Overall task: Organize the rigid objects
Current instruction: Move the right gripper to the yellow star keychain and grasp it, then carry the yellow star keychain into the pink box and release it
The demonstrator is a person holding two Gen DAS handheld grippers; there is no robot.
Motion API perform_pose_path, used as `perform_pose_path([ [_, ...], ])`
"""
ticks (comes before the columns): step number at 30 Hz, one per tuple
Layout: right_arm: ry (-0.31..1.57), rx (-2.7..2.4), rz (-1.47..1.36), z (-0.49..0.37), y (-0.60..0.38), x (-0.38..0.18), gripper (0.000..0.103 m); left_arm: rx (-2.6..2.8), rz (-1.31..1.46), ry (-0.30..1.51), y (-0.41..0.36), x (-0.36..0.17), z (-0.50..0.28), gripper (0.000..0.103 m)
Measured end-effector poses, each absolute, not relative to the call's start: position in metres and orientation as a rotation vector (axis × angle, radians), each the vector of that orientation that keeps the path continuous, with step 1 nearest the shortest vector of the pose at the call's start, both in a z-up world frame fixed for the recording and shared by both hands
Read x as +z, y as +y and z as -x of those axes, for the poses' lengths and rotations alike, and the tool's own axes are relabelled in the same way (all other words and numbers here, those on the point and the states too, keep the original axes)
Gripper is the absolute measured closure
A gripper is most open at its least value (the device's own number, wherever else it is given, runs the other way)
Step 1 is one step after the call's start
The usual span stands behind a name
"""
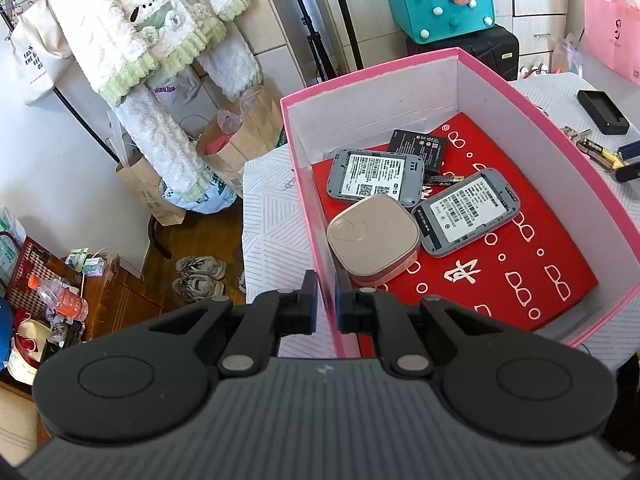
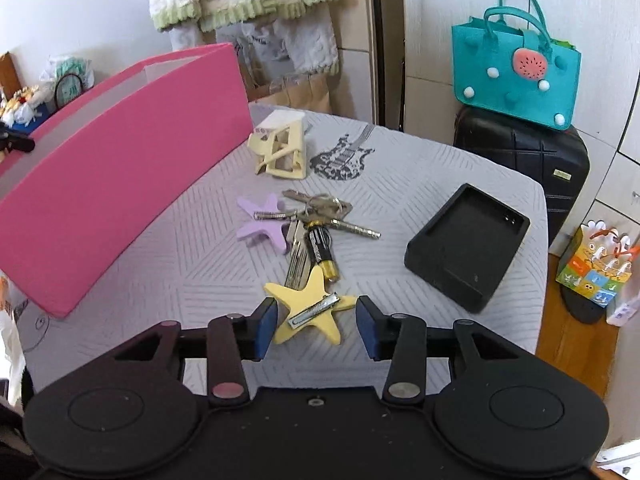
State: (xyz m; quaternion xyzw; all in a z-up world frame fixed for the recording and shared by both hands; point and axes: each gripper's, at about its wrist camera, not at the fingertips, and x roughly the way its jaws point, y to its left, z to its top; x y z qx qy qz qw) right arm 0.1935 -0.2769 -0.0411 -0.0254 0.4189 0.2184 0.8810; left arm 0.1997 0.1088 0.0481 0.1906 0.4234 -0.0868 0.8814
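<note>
Left claw (image 1: 327, 300) clamped on the near wall of the pink box (image 1: 520, 92), one pad outside, one inside. Box sits on the desk (image 2: 400, 200) with the patterned cover. Inside, on a red liner: two grey devices (image 1: 374, 178) with labels up, a black battery pack (image 1: 418, 148), an AA cell (image 1: 444, 179) between them, and a beige rounded case (image 1: 374, 238) closest to the clamped wall.

Right claw (image 2: 316, 326) apart, nothing gripped. Yellow star clip (image 2: 310, 306) lies on the desk between the pads; the left pad looks to be at or on one star arm, the right pad is clear of it.

Just beyond the star: a black-and-gold battery (image 2: 322, 250) and a key bunch (image 2: 320, 216) piled together, with a purple star clip (image 2: 262, 220) touching the keys. Cream claw clip (image 2: 282, 150) farther back, near the box corner. Black charger cradle (image 2: 468, 246) to the right, apart from the pile. Box's pink side runs along the left.

Off the desk: black suitcase (image 2: 524, 152) with a teal felt bag (image 2: 516, 64) on top.
</note>
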Motion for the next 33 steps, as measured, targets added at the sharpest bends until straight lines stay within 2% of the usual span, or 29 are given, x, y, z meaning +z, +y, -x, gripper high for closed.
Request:
perform_pose_path([
  [6, 0.838, 0.43, 0.141, -0.187, -0.265, -0.044, 0.053, -0.185, -0.404, 0.879, 0.108, 0.047, -0.201, 0.095],
  [9, 0.838, 0.406, 0.132, -0.182, -0.261, -0.042, 0.066, -0.188, -0.401, 0.878, 0.108, 0.046, -0.202, 0.095],
  [18, 0.819, 0.358, 0.178, -0.163, -0.246, -0.031, 0.066, -0.202, -0.404, 0.872, 0.109, 0.047, -0.202, 0.095],
  [25, 0.734, 0.408, 0.17, -0.152, -0.23, 0.013, 0.066, -0.216, -0.407, 0.864, 0.111, 0.046, -0.201, 0.095],
  [33, 0.612, 0.703, 0.146, -0.152, -0.169, 0.077, 0.066, -0.228, -0.419, 0.86, 0.111, 0.046, -0.2, 0.093],
])
